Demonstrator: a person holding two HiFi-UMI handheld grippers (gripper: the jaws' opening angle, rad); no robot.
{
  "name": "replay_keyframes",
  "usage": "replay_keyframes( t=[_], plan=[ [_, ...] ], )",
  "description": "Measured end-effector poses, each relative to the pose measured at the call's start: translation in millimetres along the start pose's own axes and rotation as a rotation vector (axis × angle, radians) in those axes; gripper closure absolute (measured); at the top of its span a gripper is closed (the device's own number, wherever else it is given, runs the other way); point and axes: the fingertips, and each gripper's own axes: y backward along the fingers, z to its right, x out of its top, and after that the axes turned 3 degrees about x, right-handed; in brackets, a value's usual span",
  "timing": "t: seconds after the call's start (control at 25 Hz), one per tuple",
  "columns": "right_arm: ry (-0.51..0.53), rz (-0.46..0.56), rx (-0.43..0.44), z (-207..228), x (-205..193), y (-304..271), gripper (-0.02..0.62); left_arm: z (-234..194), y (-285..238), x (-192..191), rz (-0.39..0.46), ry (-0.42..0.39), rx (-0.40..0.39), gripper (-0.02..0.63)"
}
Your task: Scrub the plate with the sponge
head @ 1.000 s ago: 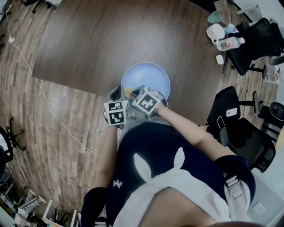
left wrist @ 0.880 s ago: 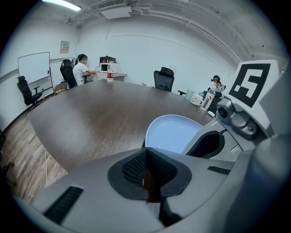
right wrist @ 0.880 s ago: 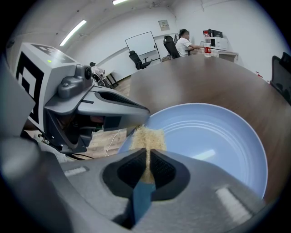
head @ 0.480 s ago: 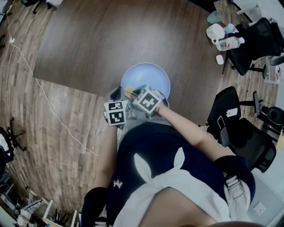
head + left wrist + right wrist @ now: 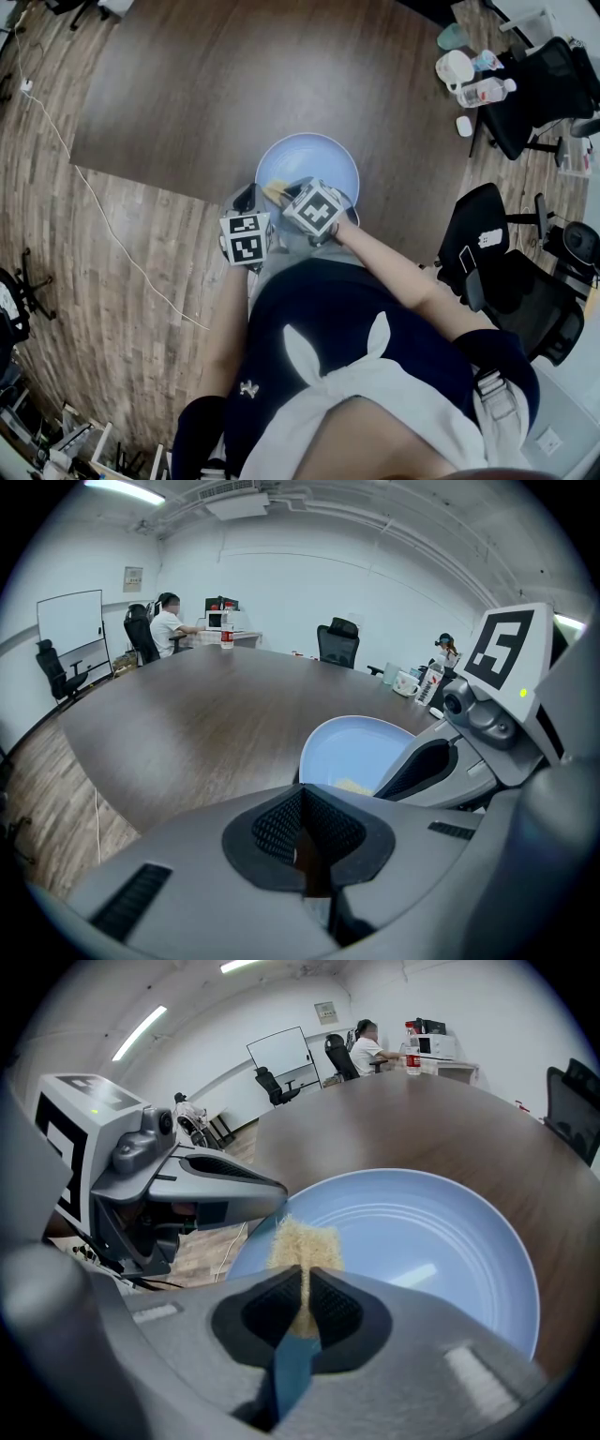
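Crowding sponge (image 5: pixel 302 1246) on plate (image 5: pixel 431 1241) — left tongs (image 5: pixel 305 841)

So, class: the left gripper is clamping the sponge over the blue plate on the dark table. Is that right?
Wrong on one point: it is the right gripper that is clamping the sponge over the blue plate on the dark table, as the right gripper view shows.

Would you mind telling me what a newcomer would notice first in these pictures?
The pale blue plate at the near edge of the dark table stands out first. The right gripper is shut on a yellowish sponge over the plate's near-left part. The left gripper, fingers together, sits at the plate's rim beside it.
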Motion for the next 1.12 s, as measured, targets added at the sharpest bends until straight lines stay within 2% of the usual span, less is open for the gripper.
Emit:
replay_keyframes(
  t=[1.12],
  plan=[
    [-0.08, 0.018, -0.07, 33.6, -13.7, 11.6, 0.571, -3.4, -4.4, -1.0, 0.018, -0.022, 0.025, 0.6]
  ],
)
